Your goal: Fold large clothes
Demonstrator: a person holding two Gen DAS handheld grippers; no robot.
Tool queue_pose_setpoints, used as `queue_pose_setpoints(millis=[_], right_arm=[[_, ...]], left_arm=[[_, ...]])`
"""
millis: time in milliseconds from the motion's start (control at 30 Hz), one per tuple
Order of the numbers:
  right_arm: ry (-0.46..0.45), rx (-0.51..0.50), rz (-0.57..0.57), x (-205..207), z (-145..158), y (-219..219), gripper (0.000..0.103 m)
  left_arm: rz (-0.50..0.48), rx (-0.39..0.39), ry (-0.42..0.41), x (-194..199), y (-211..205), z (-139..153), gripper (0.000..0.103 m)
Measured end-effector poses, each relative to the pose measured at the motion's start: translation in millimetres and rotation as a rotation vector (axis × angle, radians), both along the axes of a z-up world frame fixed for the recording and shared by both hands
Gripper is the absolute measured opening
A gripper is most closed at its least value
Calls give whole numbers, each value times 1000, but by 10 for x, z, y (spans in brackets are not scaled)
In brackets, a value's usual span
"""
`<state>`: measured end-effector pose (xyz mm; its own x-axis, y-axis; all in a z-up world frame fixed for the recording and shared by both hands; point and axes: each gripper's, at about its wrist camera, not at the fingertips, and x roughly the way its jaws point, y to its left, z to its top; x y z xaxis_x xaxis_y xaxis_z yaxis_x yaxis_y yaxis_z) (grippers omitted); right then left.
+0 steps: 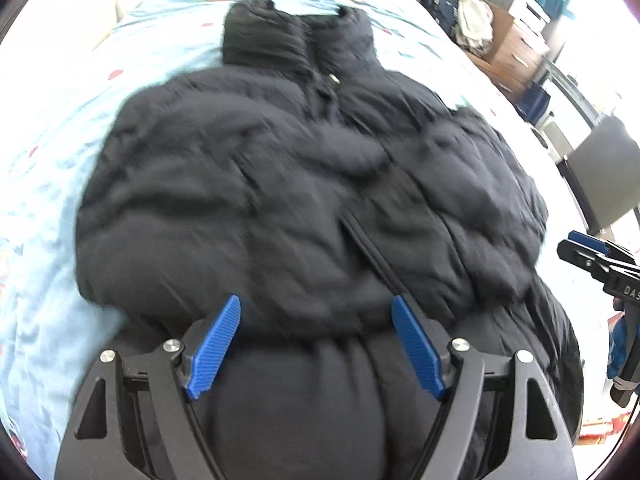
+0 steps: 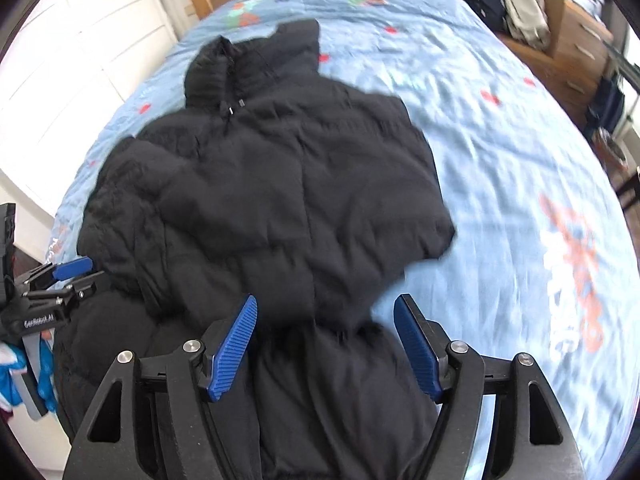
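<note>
One bed (image 2: pixel 500 152), blue sheet, carries all | black puffer jacket (image 1: pixel 304 184) lies mid-bed, long axis collar-to-hem, collar toward headboard, hem at the near edge under us | left gripper (image 1: pixel 316 320) and right gripper (image 2: pixel 326 320): fingers apart, empty, over the hem, equally near | sleeves blurred, hard to trace.

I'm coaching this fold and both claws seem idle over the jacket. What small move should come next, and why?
Probably lower both open claws onto the near hem of the black puffer jacket and pinch it. The left claw and right claw hang above that edge, gripping nothing, while the jacket lies on the blue bedsheet with its sleeves apparently tucked in and its collar far away.
</note>
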<state>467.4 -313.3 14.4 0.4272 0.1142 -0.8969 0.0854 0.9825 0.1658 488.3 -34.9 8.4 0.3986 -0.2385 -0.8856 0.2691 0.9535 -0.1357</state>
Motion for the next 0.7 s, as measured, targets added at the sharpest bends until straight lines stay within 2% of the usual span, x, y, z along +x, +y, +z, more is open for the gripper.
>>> queue_pose_setpoints(millis=[200,333,400,567,700], right_arm=[[-83,28,45,972,45,-66,72],[-144,65,45,1700,35,-86,72],[-167,99,19,2083,0,-104,72],[-191,135,-16,2773,-147,-66,74],[-203,182,-43,3175,-285,-29,79]], left_arm=[[57,-50,-85,936,188,236,78],[96,-102,-133,1765,264,339,78],[139,-126,-131,2216,299,292,78],[244,-197,-104,3029,368,57,78],[287,-300,-90,3398,400,-94,78]])
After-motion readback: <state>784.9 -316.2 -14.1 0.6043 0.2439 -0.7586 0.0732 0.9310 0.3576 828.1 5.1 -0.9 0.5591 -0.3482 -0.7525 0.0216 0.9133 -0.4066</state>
